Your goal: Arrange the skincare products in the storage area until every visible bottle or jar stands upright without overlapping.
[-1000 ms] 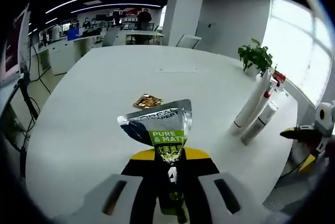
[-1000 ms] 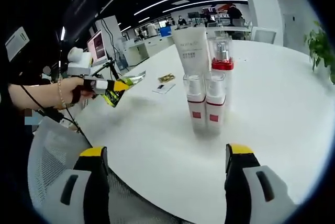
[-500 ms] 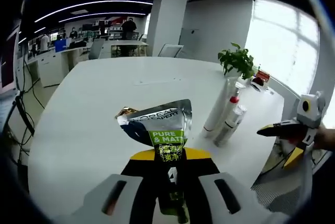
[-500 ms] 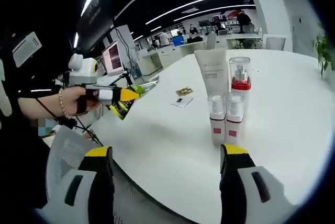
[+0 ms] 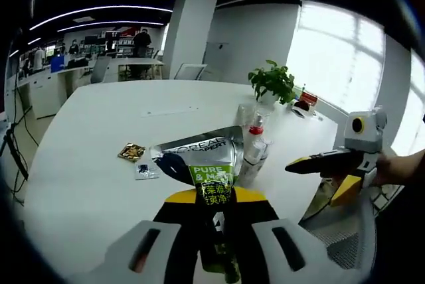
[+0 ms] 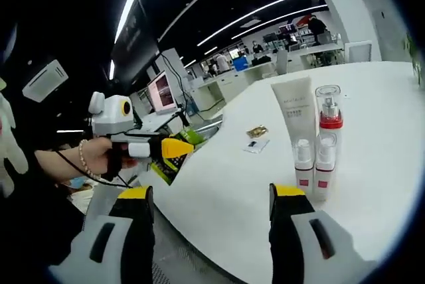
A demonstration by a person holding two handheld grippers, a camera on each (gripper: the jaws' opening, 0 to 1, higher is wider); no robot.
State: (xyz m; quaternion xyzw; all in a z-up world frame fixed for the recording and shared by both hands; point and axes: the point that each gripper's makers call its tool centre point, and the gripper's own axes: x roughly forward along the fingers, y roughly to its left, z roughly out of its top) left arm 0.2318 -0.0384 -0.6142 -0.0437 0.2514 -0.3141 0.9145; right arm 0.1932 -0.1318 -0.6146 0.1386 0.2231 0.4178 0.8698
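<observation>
Currently left claw (image 5: 214, 214) clamps the L'Oréal tube (image 5: 202, 164) low; soft, light, tips easily. Right claw (image 6: 209, 194) wide open, empty.

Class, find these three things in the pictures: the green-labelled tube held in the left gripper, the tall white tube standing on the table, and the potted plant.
green-labelled tube (image 5: 211, 164), left gripper view, on its green label
tall white tube (image 6: 296, 108), right gripper view, on its body
potted plant (image 5: 271, 82), left gripper view, on its leaves
</observation>
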